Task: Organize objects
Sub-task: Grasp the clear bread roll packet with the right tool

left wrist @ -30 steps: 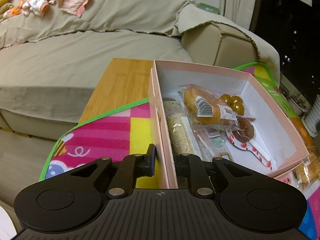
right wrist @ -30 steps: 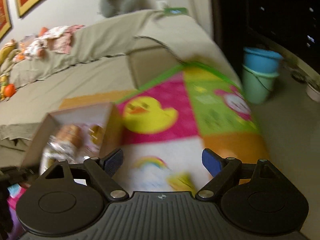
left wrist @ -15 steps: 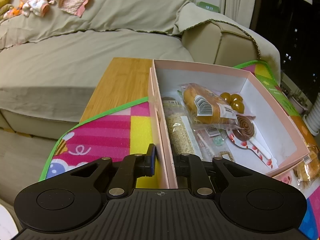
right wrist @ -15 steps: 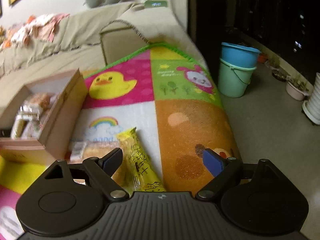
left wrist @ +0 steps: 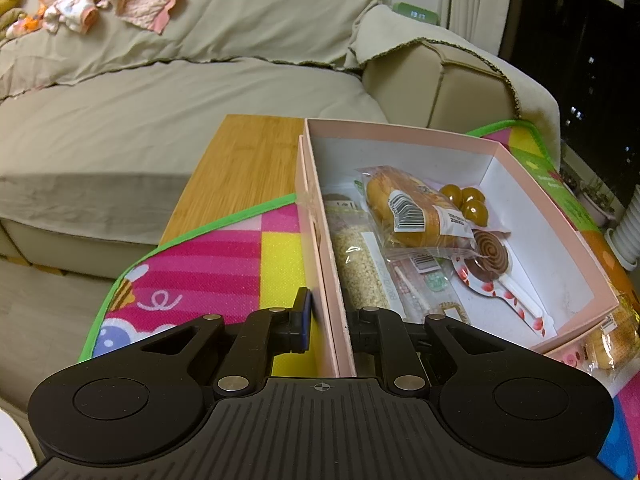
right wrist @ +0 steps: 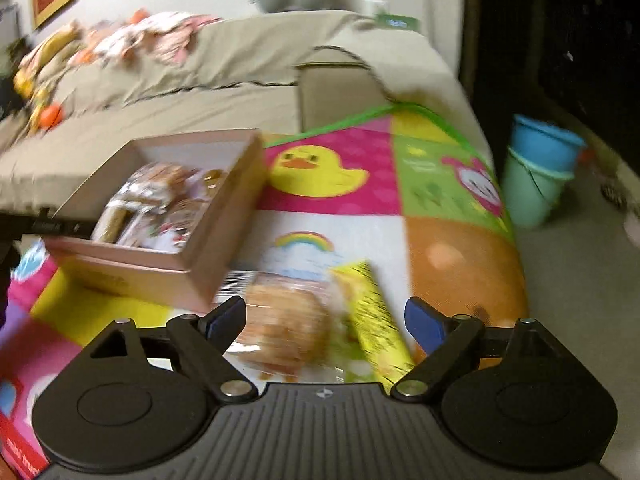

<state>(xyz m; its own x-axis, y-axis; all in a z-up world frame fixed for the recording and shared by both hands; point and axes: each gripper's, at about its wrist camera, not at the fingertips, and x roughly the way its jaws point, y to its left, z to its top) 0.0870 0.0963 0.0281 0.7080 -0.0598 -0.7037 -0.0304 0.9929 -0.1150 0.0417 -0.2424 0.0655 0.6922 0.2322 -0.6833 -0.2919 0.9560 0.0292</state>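
A pink cardboard box (left wrist: pixel 536 192) sits on a colourful play mat (left wrist: pixel 208 264) and holds wrapped bread (left wrist: pixel 404 204), a bag of grains (left wrist: pixel 356 264), a swirl lollipop (left wrist: pixel 490 258) and other snacks. My left gripper (left wrist: pixel 330 322) is shut on the box's near left wall. In the right wrist view the same box (right wrist: pixel 224 216) lies to the left. My right gripper (right wrist: pixel 326 320) stands open above a wrapped bread bun (right wrist: pixel 288 324) and a yellow snack packet (right wrist: pixel 372 312) on the mat, touching neither.
A beige sofa (left wrist: pixel 180 92) with clothes on its back runs behind the mat. A wooden board (left wrist: pixel 244 164) lies under the mat's far corner. Stacked blue and green buckets (right wrist: pixel 536 172) stand on the floor at the right. Another wrapped bun (left wrist: pixel 616 336) lies beside the box.
My right gripper has swung and rolled, so the bun and yellow packet now lie between its open fingers. The left gripper and the box have kept still.
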